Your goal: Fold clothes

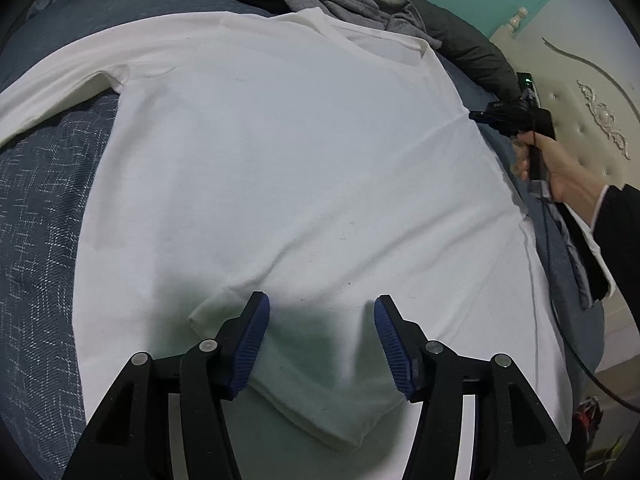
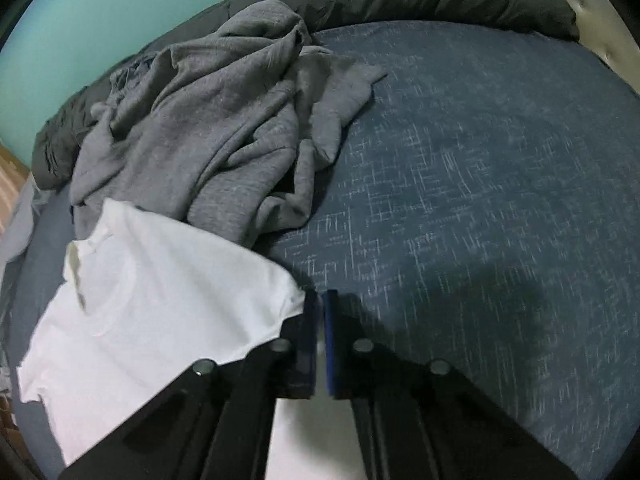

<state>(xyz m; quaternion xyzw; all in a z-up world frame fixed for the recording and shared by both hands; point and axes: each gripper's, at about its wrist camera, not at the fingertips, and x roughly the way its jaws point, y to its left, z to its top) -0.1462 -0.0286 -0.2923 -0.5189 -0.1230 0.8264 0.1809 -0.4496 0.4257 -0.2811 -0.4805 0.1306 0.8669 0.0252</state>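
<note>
Here the white long-sleeved shirt [image 1: 280, 152] lies spread flat across the bed [image 1: 36, 208], the right gripper [image 2: 320, 300] pinching its side edge, the left gripper [image 1: 322, 308] hovering spread over the hem; carry any fold straight, keeping the cloth taut.

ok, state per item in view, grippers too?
white shirt: spread flat on the bed, one sleeve folded across the body
grey garment: crumpled heap, unfolded
left gripper: open, above the shirt
right gripper: shut on white shirt edge
bed cover: laid flat
</note>
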